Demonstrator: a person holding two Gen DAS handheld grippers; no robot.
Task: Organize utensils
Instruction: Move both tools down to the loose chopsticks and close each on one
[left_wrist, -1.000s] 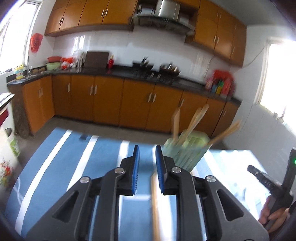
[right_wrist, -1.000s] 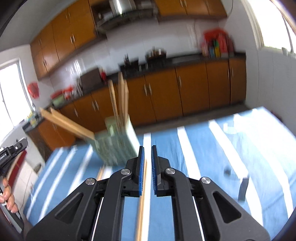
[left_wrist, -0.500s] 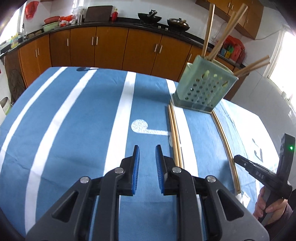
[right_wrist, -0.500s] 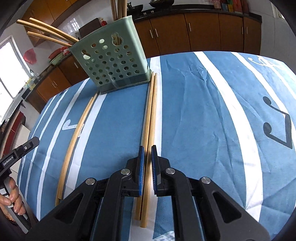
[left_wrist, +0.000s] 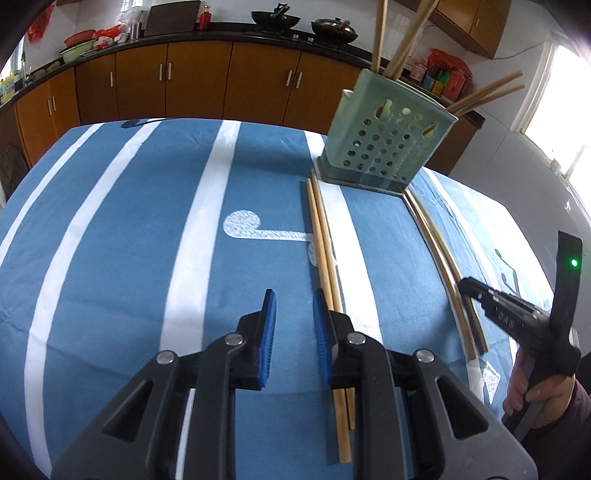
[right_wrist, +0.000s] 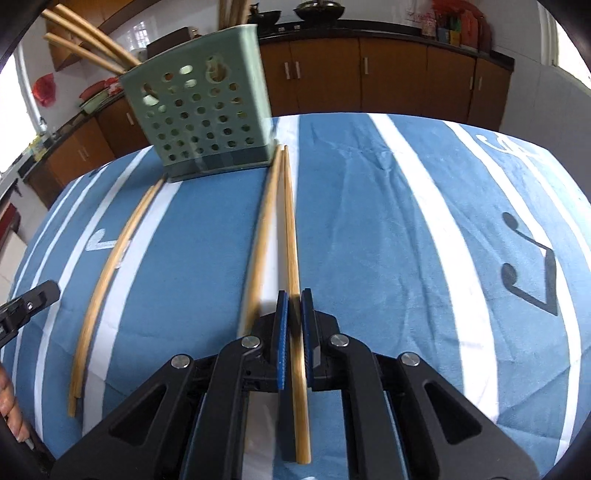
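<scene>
Both grippers angled down over striped table.
Right gripper (right_wrist: 294, 321) clamped on chopstick (right_wrist: 290, 236); left gripper (left_wrist: 294, 325) slightly parted, empty, just widening, beside chopstick pair (left_wrist: 322, 240).

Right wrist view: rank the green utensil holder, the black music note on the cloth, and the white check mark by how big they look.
1. green utensil holder
2. black music note
3. white check mark

The fisheye lens distorts true size.
</scene>
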